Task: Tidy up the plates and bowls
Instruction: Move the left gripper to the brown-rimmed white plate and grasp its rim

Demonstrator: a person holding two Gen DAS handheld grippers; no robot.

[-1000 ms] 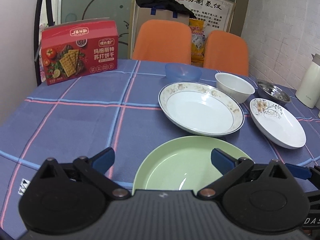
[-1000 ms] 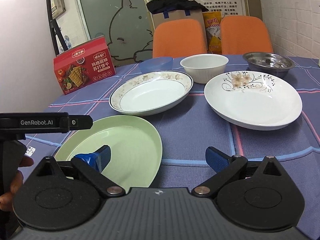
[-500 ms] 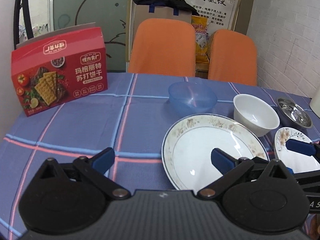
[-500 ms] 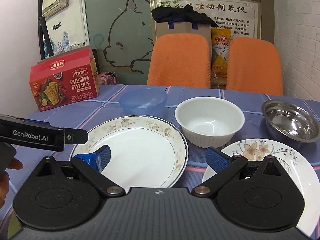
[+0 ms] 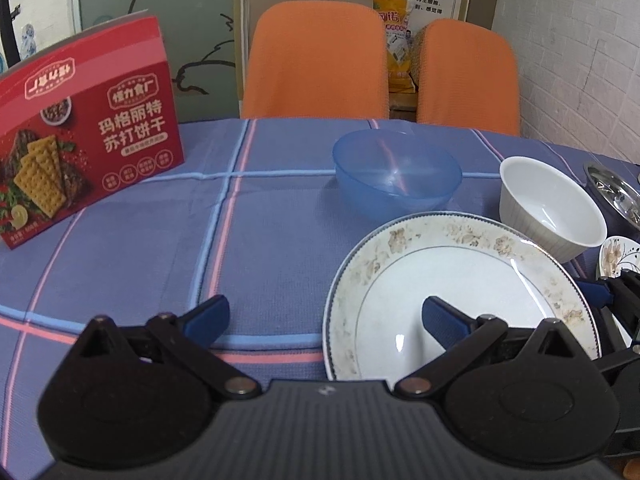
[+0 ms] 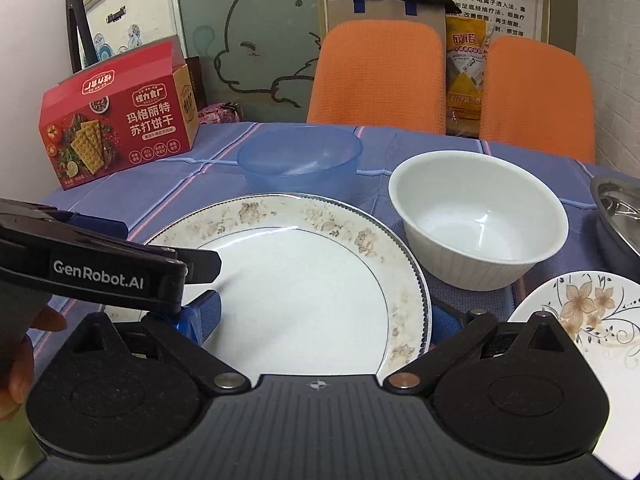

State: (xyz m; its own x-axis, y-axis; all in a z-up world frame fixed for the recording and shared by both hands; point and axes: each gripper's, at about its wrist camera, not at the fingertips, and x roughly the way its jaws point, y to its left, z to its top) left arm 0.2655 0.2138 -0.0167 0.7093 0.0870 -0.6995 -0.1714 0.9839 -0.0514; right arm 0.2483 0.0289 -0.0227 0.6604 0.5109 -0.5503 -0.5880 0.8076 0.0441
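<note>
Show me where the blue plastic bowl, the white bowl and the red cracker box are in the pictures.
blue plastic bowl (image 5: 396, 176), left wrist view, inner wall.
white bowl (image 6: 478, 216), right wrist view, inside bottom.
red cracker box (image 6: 120, 128), right wrist view, printed front face.

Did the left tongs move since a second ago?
Yes. The left tongs went forward, away from the green plate, toward the blue bowl and cracker box.

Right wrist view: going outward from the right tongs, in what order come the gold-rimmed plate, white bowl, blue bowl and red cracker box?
1. Gold-rimmed plate, directly between the open right tongs.
2. White bowl, ahead to the right.
3. Blue bowl, behind the plate, slightly left.
4. Red cracker box, far left, at the table's back edge.
</note>
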